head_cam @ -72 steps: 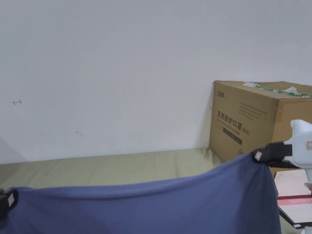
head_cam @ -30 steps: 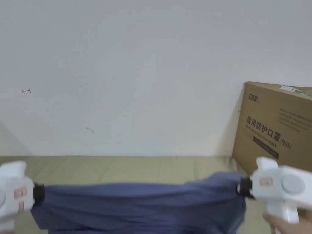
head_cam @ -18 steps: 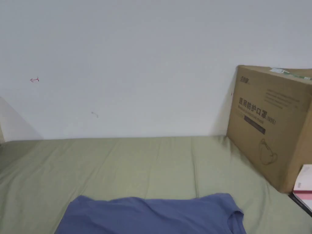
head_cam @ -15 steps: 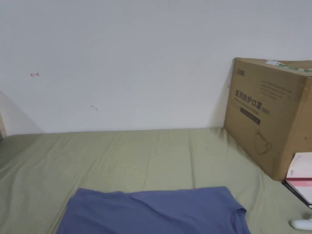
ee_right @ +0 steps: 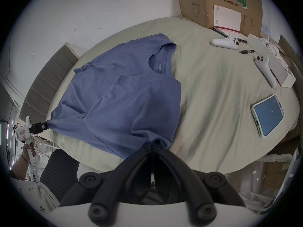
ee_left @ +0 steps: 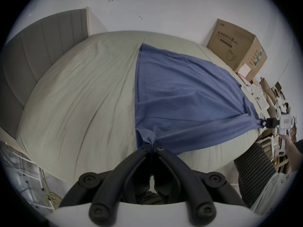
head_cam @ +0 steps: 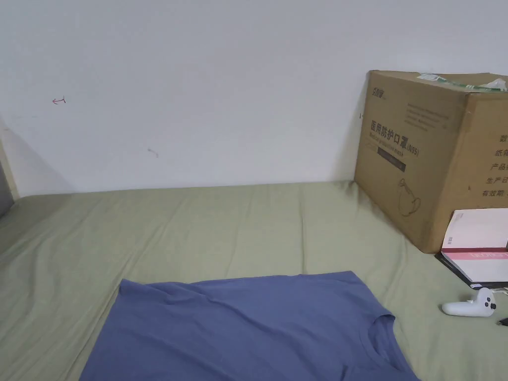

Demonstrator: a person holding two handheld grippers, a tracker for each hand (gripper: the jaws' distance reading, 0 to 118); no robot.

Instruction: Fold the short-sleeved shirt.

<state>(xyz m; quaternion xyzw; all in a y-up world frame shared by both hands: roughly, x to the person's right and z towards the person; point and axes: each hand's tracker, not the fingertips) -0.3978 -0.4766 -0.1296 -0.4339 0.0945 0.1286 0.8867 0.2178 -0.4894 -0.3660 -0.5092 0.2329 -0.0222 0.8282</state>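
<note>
— On the left side of the bed, what's around?

— A grey padded headboard at that end, then bare pale-green sheet. A white wall runs along the far side.

— And moving right?

— The blue short-sleeved shirt lies in the middle of the bed. Past it, a big cardboard box stands against the wall, with a white and pink book leaning at its foot. Two white controllers lie on the sheet near there, one close to the book and the other nearer the bed's edge, with a small dark pen-like thing between them. A phone lies face up, well apart from the shirt.

— Anything in the way of the shirt?

— Nothing rests on it. The clutter all sits to its right, apart from the cloth.

— How does the shirt look?

— Spread fairly flat, neckline toward the right, lightly creased. One panel is doubled over the body on the near side, and the near edge is pulled off the bed's edge into two tight points.

— And what holds those points?

— The left hand-held gripper has its jaws pressed together on the left corner. The right hand-held gripper pinches the right corner the same way. Cloth is bunched between both pairs of jaws. A hand grips the left tool's handle.
</note>
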